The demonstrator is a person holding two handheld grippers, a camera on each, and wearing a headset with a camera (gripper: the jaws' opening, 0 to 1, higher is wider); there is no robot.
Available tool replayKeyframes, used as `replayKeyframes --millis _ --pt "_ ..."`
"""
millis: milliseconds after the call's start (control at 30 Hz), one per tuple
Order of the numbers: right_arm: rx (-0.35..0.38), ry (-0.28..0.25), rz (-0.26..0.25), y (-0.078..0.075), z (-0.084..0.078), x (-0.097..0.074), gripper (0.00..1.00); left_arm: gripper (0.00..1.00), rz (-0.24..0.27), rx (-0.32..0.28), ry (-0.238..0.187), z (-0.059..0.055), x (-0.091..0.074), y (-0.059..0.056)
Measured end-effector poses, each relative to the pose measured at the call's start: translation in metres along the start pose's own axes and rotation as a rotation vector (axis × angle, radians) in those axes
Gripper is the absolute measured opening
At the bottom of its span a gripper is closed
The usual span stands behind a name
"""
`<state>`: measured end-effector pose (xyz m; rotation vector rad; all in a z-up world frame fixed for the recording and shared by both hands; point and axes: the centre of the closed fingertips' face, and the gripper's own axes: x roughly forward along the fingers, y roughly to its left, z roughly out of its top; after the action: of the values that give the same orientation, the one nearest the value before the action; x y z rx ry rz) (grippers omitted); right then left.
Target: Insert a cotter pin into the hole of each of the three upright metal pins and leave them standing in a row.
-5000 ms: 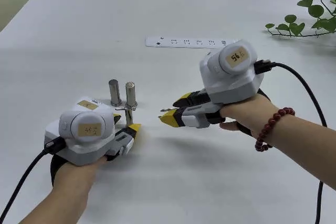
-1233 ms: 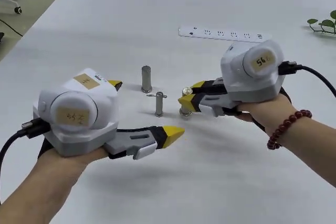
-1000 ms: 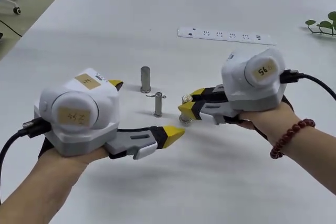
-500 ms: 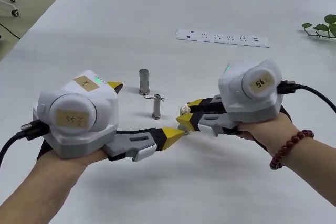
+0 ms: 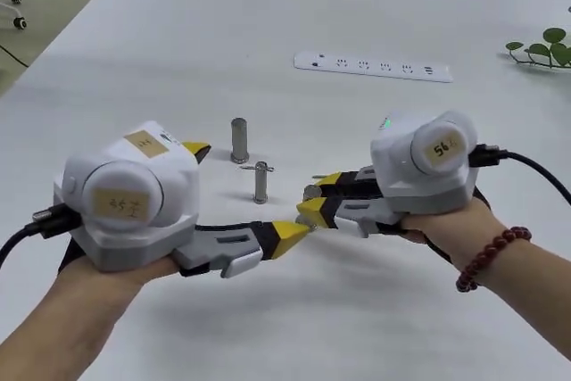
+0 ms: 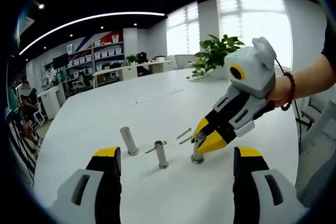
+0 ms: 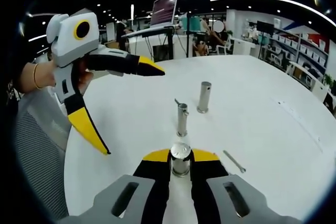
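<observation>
1. Two widely spread jaws mark the left gripper [image 5: 245, 189] [image 6: 177, 153], which holds nothing and sits low at the left of the table [image 5: 178, 33]. Five seconds ago its jaws sat close about a pin. Over the last second it has kept this open stance.
2. Just past its far jaw tip the plain pin [image 5: 238, 140] [image 6: 127, 140] [image 7: 203, 97] stands upright on the table.
3. Next in line the middle pin [image 5: 260, 182] [image 6: 160, 154] [image 7: 181, 119] stands upright, with a cotter pin [image 5: 260, 167] [image 6: 156, 146] [image 7: 177, 102] through its top, as a second ago. Five seconds ago the three pins were bunched by the left gripper. Now they are spaced out in a row.
4. The third pin [image 5: 309, 192] [image 6: 197, 149] [image 7: 180, 158] is upright and appears to stand on the table, clamped near its top between the narrow jaws of the right gripper [image 5: 314, 198] [image 6: 206, 136] [image 7: 180, 162]. That grip is unchanged from a second ago. In the head view its tips now nearly meet the left gripper's near jaw tip, where a clear gap showed before. A green light [image 5: 385, 122] now glows on its body.
5. A loose cotter pin [image 5: 318, 176] [image 6: 184, 134] [image 7: 233, 161] lies flat just beyond those tips.
6. Farther back lie a power strip [image 5: 373, 67] and, at the right edge, a plant [image 5: 538, 49].
</observation>
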<state>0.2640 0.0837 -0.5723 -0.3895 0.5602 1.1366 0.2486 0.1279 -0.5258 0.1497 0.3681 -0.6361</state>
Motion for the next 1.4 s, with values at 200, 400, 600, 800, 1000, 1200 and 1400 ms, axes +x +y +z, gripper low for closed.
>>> replayKeyframes --millis 200,400,600,800,1000,1200,1400 --pt "0.035 -0.027 0.026 0.003 0.005 -0.004 0.13 0.87 0.002 -0.001 -0.005 0.001 0.0 0.001" --pt "0.052 -0.014 0.056 0.007 0.004 -0.01 0.23 0.85 -0.001 -0.004 -0.022 0.005 -0.001 0.0" --pt "0.05 0.01 0.049 0.007 0.001 -0.019 0.25 0.85 -0.005 -0.01 -0.026 0.006 -0.001 -0.001" --pt "0.041 0.05 0.05 0.005 -0.008 -0.024 0.27 0.87 -0.006 -0.03 -0.016 0.004 0.0 -0.001" --pt "0.044 0.079 0.029 -0.006 -0.01 -0.032 0.28 0.91 -0.003 -0.037 -0.02 0.005 0.0 0.0" --pt "0.027 0.144 -0.006 -0.027 -0.017 -0.034 0.25 0.94 -0.009 -0.031 -0.021 0.005 0.001 -0.002" --pt "0.016 0.202 -0.014 -0.041 -0.025 -0.028 0.23 0.96 -0.009 -0.029 -0.011 0.003 0.002 -0.002"
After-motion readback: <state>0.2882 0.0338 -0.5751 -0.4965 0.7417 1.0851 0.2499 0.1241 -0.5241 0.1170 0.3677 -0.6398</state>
